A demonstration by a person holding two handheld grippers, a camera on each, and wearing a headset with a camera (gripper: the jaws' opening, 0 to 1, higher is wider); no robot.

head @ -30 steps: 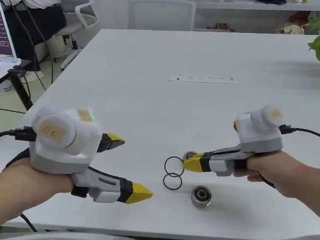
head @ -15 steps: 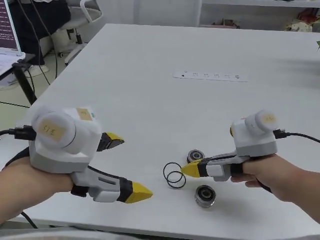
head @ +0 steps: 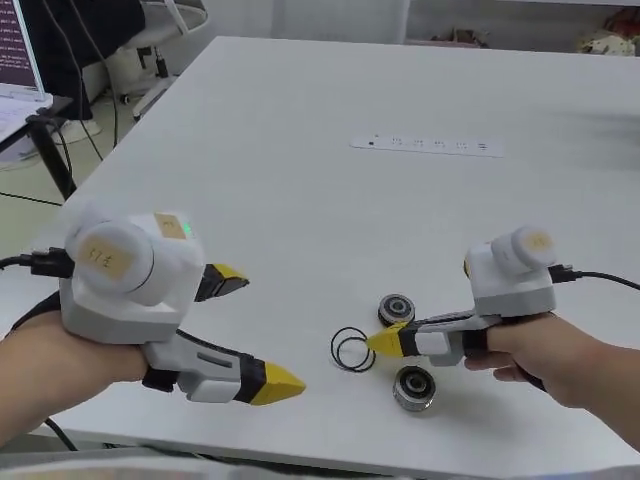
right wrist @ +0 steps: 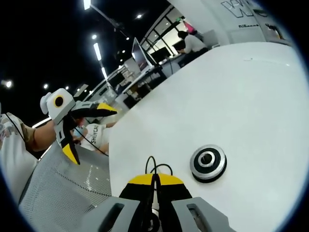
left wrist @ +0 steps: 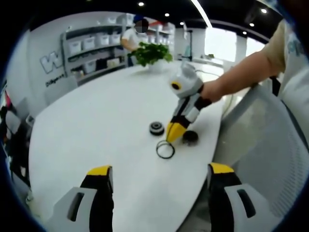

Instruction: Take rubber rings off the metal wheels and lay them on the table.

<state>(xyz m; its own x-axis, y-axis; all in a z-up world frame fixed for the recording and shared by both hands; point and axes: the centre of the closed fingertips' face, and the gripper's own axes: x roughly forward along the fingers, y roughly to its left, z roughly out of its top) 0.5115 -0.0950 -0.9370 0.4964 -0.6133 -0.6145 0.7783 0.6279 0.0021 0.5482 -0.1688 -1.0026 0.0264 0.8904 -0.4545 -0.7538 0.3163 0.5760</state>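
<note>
Left gripper (head: pixel 258 332) is in my left hand above the near left part of the table (head: pixel 300 150). Its jaws are spread wide with nothing between them, and the yellow tips are well apart. Right of it, near the front edge, two thin black rubber rings (head: pixel 350 350) lie flat on the table, overlapping each other. Just right of the rings are two metal wheels, both lying flat: the far wheel (head: pixel 397 309) sits just behind the right gripper's nose and the near wheel (head: pixel 414 388) just in front of it, so the nose runs between them. Right gripper (head: pixel 375 342) is held low over the table and points left. Its jaws are closed down to a thin slit, and the yellow tips meet the right edge of the rings. In the right gripper view the ring arcs come out right at the tips. Can't tell if a ring is actually nipped or the tips only touch it. My right hand (head: pixel 530 350) holds the handle further right. A white power strip (head: pixel 425 146) sits far back on the table, well apart from all of this.
</note>
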